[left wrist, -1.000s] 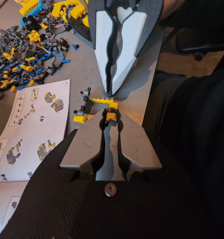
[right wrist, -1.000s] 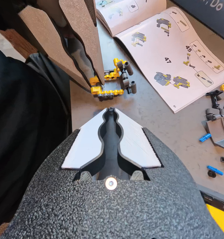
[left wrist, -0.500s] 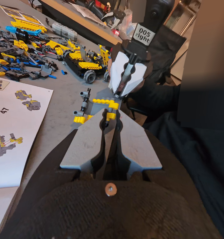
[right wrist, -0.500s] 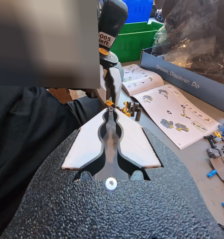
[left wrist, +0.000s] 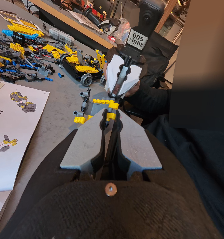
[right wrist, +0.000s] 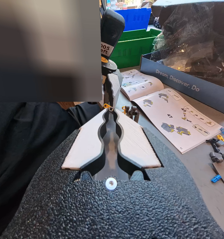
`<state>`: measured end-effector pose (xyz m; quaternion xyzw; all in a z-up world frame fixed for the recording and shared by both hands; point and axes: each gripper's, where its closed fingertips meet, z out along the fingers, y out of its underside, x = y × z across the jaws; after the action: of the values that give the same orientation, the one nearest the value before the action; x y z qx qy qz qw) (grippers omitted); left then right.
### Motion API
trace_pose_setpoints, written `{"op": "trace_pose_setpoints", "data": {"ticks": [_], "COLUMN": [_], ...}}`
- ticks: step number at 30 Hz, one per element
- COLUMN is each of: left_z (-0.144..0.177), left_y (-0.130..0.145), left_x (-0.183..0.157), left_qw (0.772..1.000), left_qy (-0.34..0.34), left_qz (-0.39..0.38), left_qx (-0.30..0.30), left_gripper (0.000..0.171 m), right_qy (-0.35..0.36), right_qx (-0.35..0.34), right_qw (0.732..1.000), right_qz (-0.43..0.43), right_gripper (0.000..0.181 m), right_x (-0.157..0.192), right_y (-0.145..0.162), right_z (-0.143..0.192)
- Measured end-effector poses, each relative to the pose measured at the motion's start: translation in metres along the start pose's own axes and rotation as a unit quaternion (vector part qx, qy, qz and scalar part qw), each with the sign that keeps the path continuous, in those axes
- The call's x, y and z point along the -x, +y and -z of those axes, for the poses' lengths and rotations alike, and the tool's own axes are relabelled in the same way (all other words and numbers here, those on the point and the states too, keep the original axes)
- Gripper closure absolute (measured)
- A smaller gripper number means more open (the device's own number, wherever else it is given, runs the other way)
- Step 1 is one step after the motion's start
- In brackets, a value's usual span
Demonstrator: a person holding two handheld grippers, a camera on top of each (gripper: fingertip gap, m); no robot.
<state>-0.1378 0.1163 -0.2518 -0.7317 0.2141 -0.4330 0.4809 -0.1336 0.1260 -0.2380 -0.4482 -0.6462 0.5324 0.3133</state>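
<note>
Yellow-and-grey brick subassembly [left wrist: 95, 108] hangs just above the table's [left wrist: 59, 93] near edge, pinched at its yellow connector by the left gripper's [left wrist: 109, 116] narrow jaws. The right gripper [right wrist: 110, 109], jaws nearly closed on a grey axle [right wrist: 110, 108], meets it end-on. A skewed push could likely jam the axle or twist the assembly loose.
</note>
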Motion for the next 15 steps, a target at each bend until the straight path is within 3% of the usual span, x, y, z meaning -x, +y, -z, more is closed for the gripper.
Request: {"op": "trace_pose_setpoints", "data": {"ticks": [15], "left_z": [0.003], "left_y": [-0.01], "left_x": [-0.013], "left_qw": [0.998], "left_qy": [0.03], "left_qz": [-0.025], "left_qx": [-0.046], "left_gripper": [0.16], "right_qy": [-0.023], "right_qx": [-0.034], "right_qw": [0.999], "right_qz": [-0.003], "right_gripper": [0.176], "right_x": [0.009], "right_y": [-0.015], "right_z": [0.001]}}
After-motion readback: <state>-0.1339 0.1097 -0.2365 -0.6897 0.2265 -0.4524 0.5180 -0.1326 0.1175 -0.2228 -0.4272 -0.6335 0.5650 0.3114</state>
